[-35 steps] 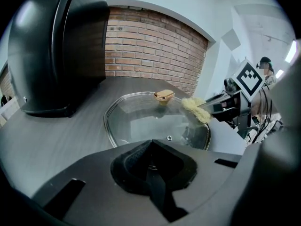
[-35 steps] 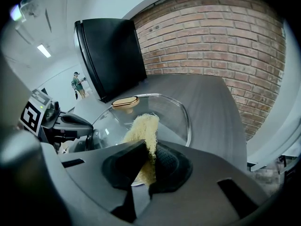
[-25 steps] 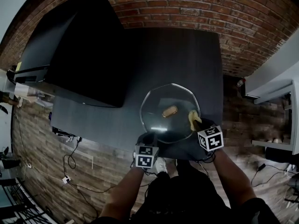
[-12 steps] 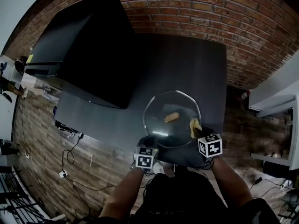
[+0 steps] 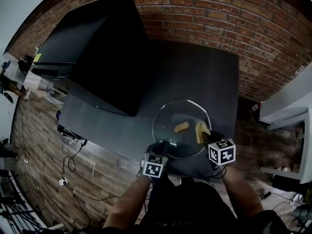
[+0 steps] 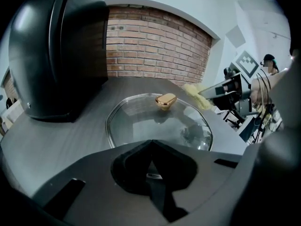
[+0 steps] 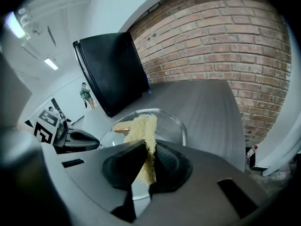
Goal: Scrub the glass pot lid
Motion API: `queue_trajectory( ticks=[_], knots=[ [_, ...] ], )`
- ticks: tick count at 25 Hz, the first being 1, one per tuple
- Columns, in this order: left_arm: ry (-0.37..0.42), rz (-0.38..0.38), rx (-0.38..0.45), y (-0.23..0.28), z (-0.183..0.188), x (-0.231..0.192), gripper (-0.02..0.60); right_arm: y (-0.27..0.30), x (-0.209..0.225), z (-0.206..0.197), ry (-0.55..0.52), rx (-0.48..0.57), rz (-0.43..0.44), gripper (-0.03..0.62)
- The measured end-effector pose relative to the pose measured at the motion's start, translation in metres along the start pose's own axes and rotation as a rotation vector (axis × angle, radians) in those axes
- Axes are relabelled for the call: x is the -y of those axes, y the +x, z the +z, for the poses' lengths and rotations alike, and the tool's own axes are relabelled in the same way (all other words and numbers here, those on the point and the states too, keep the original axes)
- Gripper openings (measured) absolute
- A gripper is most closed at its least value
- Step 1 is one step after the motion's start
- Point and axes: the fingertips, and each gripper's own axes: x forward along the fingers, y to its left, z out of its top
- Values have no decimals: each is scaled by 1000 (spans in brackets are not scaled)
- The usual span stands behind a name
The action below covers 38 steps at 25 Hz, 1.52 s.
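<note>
Scrubbing at lower centre
Left gripper (image 6: 149,144) pinches the rim of the glass pot lid (image 6: 141,124); right gripper (image 7: 148,149) clamps a yellow scourer (image 7: 141,126) — hard strokes might wrench the rim free.

Lab-like workroom: brick wall (image 5: 209,18), floor cables (image 5: 69,164).

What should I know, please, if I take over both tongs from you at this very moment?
Left tongs: shut on the near rim of the glass lid, which lies knob-up on the dark table.
Right tongs: shut on the yellow scrub pad, held over the lid's right edge, beside the gold knob; contact is unclear.
Done: both grips are set. How much glass is scrubbed cannot be told.
Left: work the pad across the whole lid.
</note>
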Motion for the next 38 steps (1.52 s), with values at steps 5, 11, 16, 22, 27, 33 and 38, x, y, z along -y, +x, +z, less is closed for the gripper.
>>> queue_trajectory(
  ticks=[5,11,16,22,27,33,38],
  knots=[
    [55,-37,28,5,21,-11,34,6,-20,65,-45,98,-4,48],
    [81,-92,6,22,30,-30,34,52,-66,101,-250,-1,75,48],
    [100,-155,8,29,29,-36,34,96,-99,95,-395,-144,149,48],
    [66,-200,0,31,25,-35,34,134,-123,69,-628,-336,185,48],
    [63,-215,0,30,27,-36,34,157,-123,51,-716,-446,197,48],
    [57,-228,-9,30,26,-36,34,168,-106,47,-661,-506,197,48],
    [64,-223,-11,29,25,-37,34,167,-90,54,-544,-495,174,48]
  ],
)
